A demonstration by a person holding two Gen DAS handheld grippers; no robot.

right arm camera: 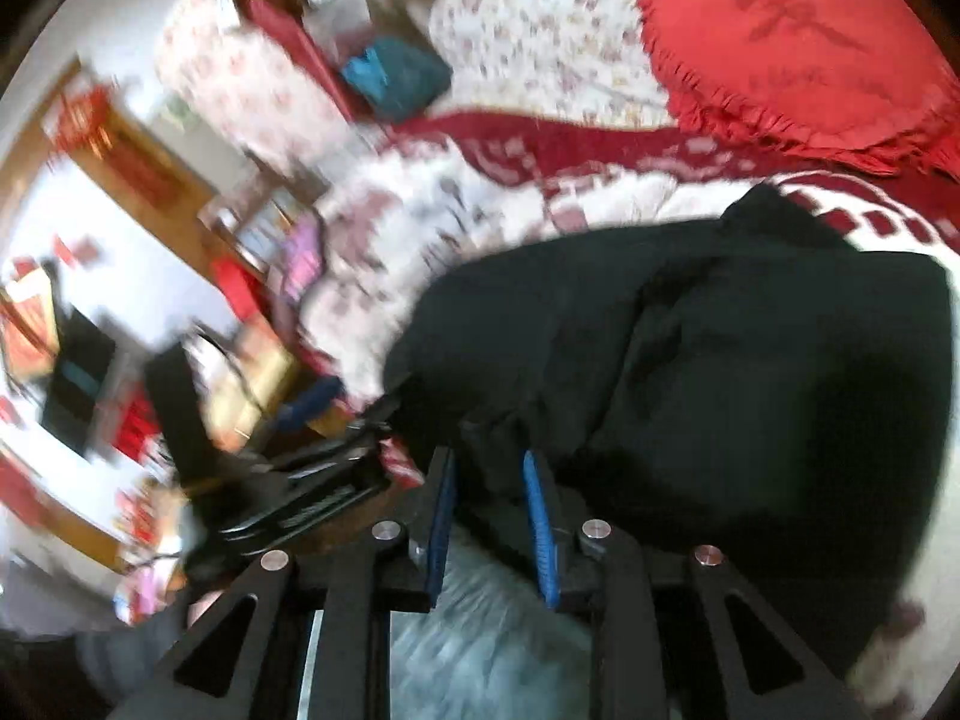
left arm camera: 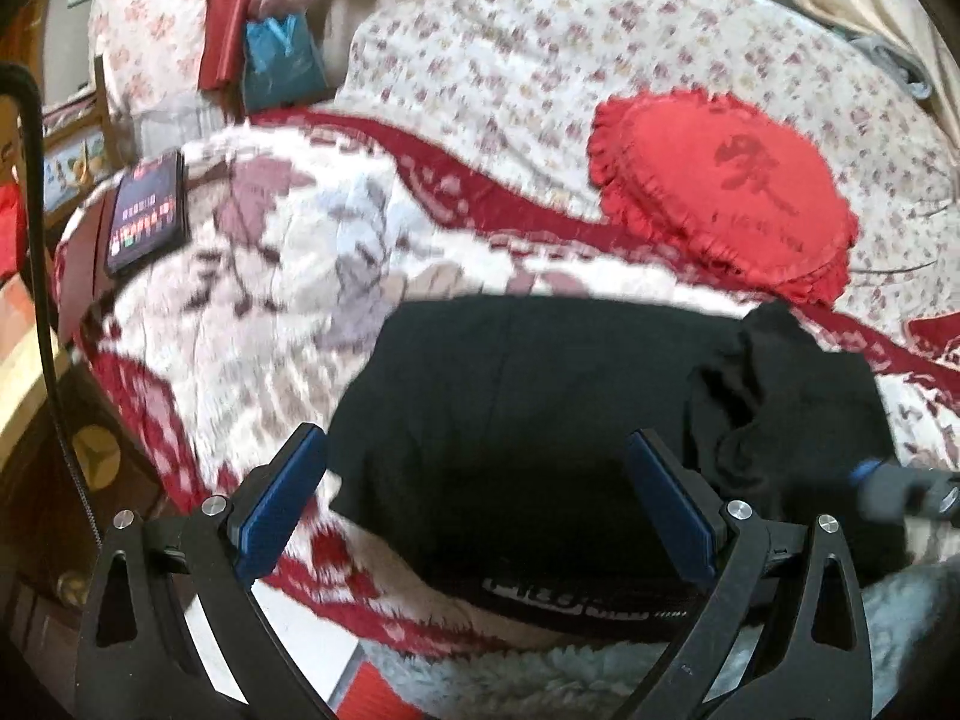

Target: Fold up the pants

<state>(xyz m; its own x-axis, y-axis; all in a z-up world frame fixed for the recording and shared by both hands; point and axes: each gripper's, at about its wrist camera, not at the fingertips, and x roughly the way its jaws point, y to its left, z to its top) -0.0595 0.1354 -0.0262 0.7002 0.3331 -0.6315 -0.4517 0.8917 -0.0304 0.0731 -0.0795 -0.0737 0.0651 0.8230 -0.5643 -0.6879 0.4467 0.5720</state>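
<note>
The black pants (left arm camera: 528, 420) lie folded in a thick dark bundle on a red and white patterned blanket (left arm camera: 270, 276). My left gripper (left arm camera: 480, 450) is open, its blue pads wide apart above the near part of the pants, empty. In the right wrist view the pants (right arm camera: 750, 360) fill the right half. My right gripper (right arm camera: 489, 468) has its blue pads a small gap apart, with a fold of black cloth between their tips. The right gripper also shows blurred at the right edge of the left wrist view (left arm camera: 900, 486).
A red frilled heart cushion (left arm camera: 726, 192) lies beyond the pants on a floral quilt (left arm camera: 540, 48). A phone (left arm camera: 147, 210) lies at the blanket's left edge. A teal bag (left arm camera: 282, 60) sits at the back. Cluttered furniture stands left of the bed (right arm camera: 120, 360).
</note>
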